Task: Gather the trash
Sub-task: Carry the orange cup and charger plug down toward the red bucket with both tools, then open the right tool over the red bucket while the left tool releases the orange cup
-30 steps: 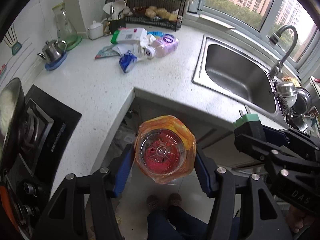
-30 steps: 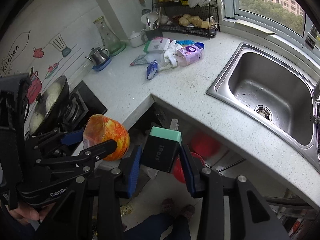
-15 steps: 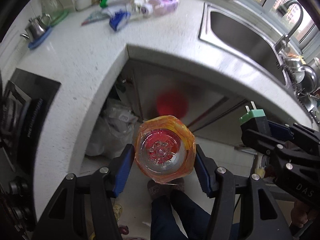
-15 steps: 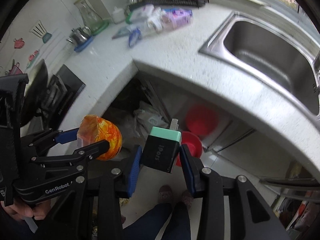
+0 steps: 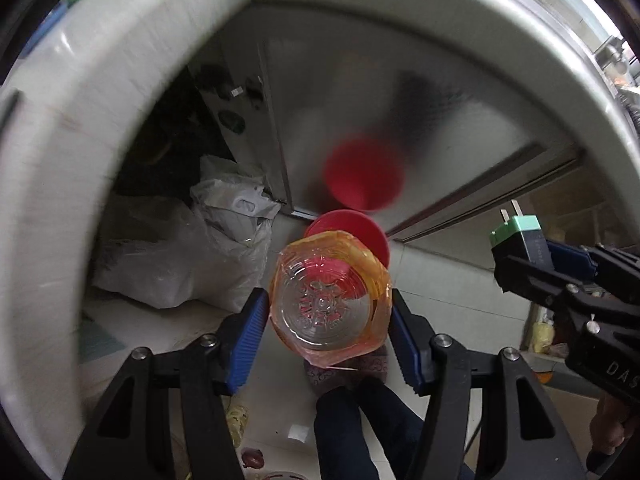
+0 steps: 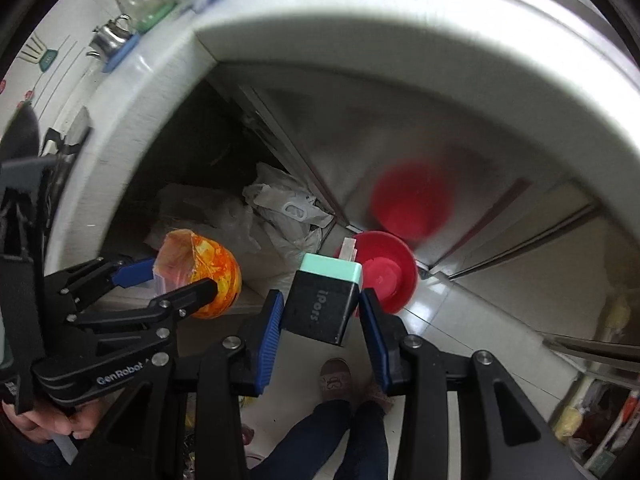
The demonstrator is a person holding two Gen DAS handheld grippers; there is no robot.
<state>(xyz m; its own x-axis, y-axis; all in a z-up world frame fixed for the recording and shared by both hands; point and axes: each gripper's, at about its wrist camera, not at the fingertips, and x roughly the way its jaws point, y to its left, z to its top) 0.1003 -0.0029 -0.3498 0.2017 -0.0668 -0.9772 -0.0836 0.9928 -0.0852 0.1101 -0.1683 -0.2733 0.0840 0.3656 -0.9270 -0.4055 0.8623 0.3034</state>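
Kitchen corner, both cameras looking down past the pale stone tabletop (image 5: 52, 184) edge to the tiled floor (image 6: 452, 320) and an open under-counter cabinet.

Left claw (image 5: 326, 322) is clenched on a clear plastic bottle with an orange-yellow wrapper (image 5: 330, 294), seen base-on; both blue pads (image 5: 248, 330) press its sides. Looks empty, so probably light, and the thin wall should flex and the film wrap could slip. Grip sits on the body near the base, which seems about right: any harder a squeeze likely crushes it.

Right claw (image 6: 322, 318) is clenched on a small black block-shaped plug adapter with a mint-green end (image 6: 324, 300), metal prongs pointing away from the claw. Rigid, compact, flat faces, so a firm pinch across the two flat sides should hold without trouble. Not fragile by the look of it.

Ahead of and below both claws, a red round plastic bin (image 6: 386, 272) stands on the floor by a brushed-metal cabinet door that mirrors it. To the left claw's left, crumpled white plastic bags (image 5: 180, 256) lie in the cabinet opening.

Person's dark trouser legs and patterned slippers (image 6: 336, 374) directly below the claws.
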